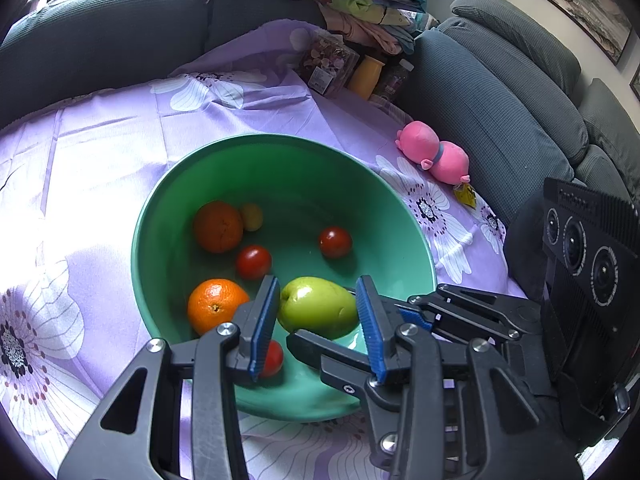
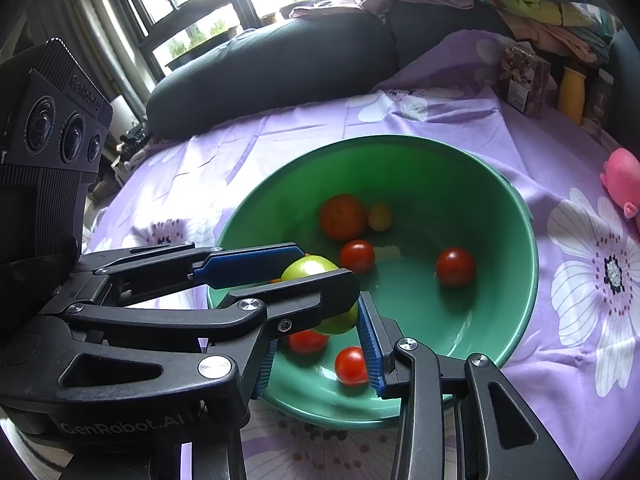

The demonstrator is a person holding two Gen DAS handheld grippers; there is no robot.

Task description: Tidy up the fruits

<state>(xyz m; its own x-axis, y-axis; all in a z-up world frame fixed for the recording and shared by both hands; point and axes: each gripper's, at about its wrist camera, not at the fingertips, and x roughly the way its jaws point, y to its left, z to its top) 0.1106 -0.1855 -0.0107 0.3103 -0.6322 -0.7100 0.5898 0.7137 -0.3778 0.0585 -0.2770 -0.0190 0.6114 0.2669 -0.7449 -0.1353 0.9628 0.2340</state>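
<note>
A green bowl (image 1: 248, 160) on a lilac flowered cloth (image 1: 120, 128) over the surface holds two oranges (image 1: 218, 226) (image 1: 216, 306), one green apple (image 1: 318, 308), one small yellow fruit (image 1: 252, 217) and four red tomatoes, counted in the right wrist view (image 2: 357, 256) (image 2: 455, 267) (image 2: 308, 341) (image 2: 351, 365). The left tongs (image 1: 318, 304), blue-padded, stand spread on either side of the apple, which lies at the near side of the bowl; whether the pads touch it cannot be told. The right tongs (image 2: 320, 352) also gape wide over the near rim, with the left tool's arm crossing in front and hiding part of the apple. The apple looks smooth, glossy and yellow-green. A pink plush toy (image 1: 434, 152) lies on the cloth right of the bowl, a yellow bottle (image 1: 366, 76) and a clear packet (image 1: 328, 60) stand at the far edge, and a grey sofa (image 1: 500, 92) piled with clothes (image 1: 360, 8) rings the scene
</note>
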